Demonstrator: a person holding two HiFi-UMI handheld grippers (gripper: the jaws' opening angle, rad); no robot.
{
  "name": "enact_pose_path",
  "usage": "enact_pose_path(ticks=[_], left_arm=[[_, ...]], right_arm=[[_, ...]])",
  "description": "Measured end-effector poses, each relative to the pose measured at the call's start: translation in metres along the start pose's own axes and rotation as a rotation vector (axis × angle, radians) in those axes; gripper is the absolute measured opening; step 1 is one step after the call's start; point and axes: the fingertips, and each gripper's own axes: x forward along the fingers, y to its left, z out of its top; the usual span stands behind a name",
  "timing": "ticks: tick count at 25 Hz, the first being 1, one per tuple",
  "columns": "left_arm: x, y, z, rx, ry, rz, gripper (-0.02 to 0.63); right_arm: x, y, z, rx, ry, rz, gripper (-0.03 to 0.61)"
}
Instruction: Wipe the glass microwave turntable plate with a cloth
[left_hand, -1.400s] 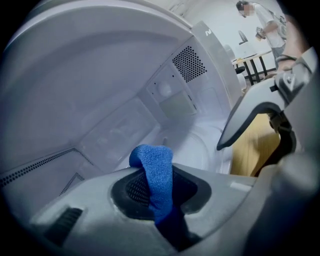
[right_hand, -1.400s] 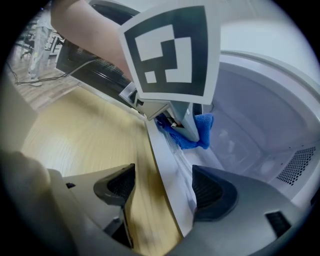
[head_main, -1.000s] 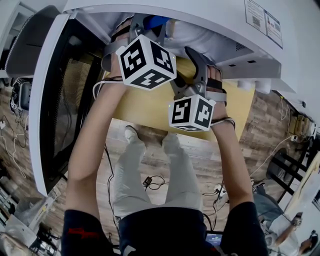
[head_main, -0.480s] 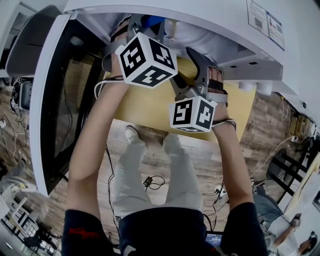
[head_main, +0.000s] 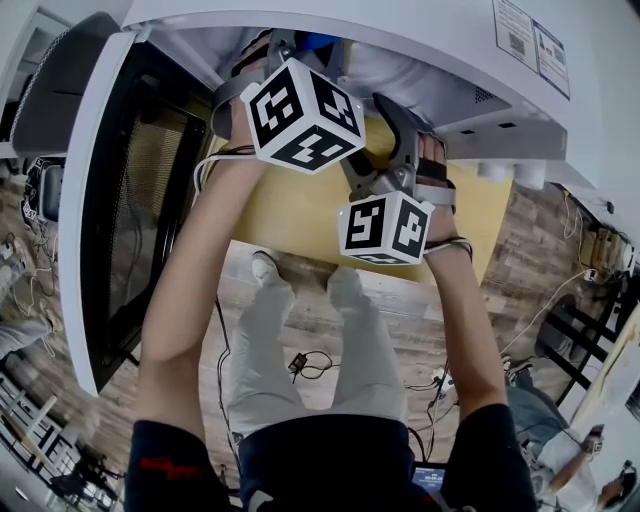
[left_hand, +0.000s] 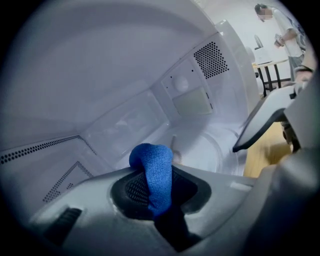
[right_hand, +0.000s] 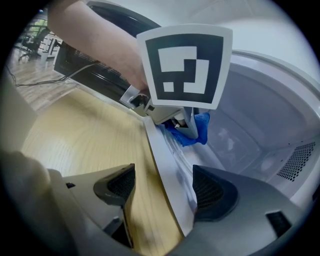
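Observation:
The glass turntable plate (left_hand: 206, 150) lies flat on the floor of the white microwave cavity (left_hand: 100, 75). My left gripper (left_hand: 155, 192) is shut on a blue cloth (left_hand: 152, 172), whose bunched end sticks out just above the plate's near side. In the right gripper view the same cloth (right_hand: 197, 129) sits low inside the cavity under the left marker cube (right_hand: 182, 67). My right gripper (right_hand: 162, 192) is open, its jaws straddling the microwave's front sill (right_hand: 167, 170) with nothing clamped. In the head view both marker cubes (head_main: 300, 115) (head_main: 385, 228) are at the oven mouth; the fingertips are hidden inside.
The microwave door (head_main: 110, 210) hangs open at the left. The oven stands on a light wooden tabletop (head_main: 290, 205). Perforated vents (left_hand: 212, 60) line the cavity walls. The person's legs and floor cables (head_main: 300, 362) lie below; another person stands far off (left_hand: 287, 30).
The left gripper's cube has shifted slightly to the right and further into the oven mouth. The right gripper has stayed still.

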Motion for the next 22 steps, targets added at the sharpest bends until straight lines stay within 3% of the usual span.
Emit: enact_pose_path(ticks=[6,22], left_arm=[[0.005,-0.011,0.013,-0.013,-0.022,-0.033,0.058],[0.009,-0.049,0.044,0.072,-0.101,-0.146,0.058]], right_arm=[[0.000,-0.001,-0.001,0.004,0.004,-0.004,0.347],[0.000,-0.001,-0.001,0.006,-0.006,0.000,0.347]])
